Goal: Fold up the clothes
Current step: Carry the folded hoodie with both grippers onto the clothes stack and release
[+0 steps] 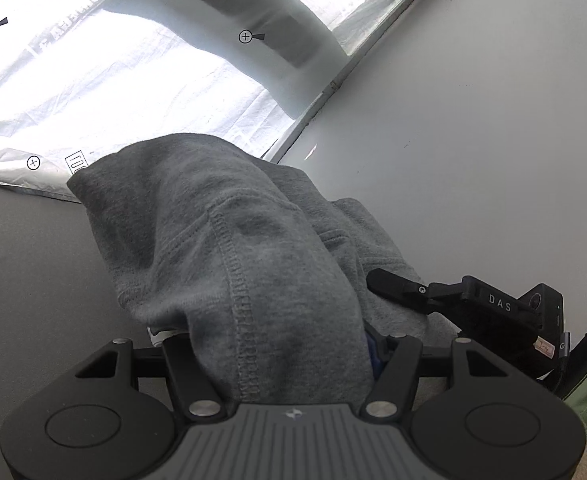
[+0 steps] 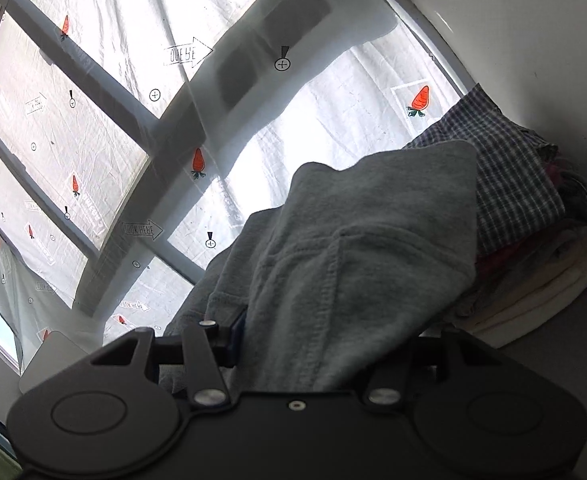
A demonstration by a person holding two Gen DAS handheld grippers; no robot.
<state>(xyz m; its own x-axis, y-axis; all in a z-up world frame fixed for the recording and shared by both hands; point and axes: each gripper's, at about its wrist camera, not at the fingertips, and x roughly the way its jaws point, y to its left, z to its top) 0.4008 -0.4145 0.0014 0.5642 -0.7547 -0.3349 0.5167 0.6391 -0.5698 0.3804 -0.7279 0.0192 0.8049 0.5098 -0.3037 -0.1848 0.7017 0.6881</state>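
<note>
A grey sweatshirt-like garment [image 1: 229, 240] with stitched seams is held up between both grippers. My left gripper [image 1: 277, 344] is shut on one part of the grey fabric, which drapes over and hides its fingertips. My right gripper [image 2: 305, 344] is shut on another part of the same garment [image 2: 357, 240]; the cloth covers its fingertips too. The right gripper also shows in the left wrist view [image 1: 405, 290] at the right, its black fingers against the fabric.
A stack of folded clothes [image 2: 533, 272] topped by a plaid shirt [image 2: 509, 160] lies at the right. A white carrot-print curtain [image 2: 93, 128] covers the window behind. A pale wall [image 1: 473, 120] stands at the right in the left wrist view.
</note>
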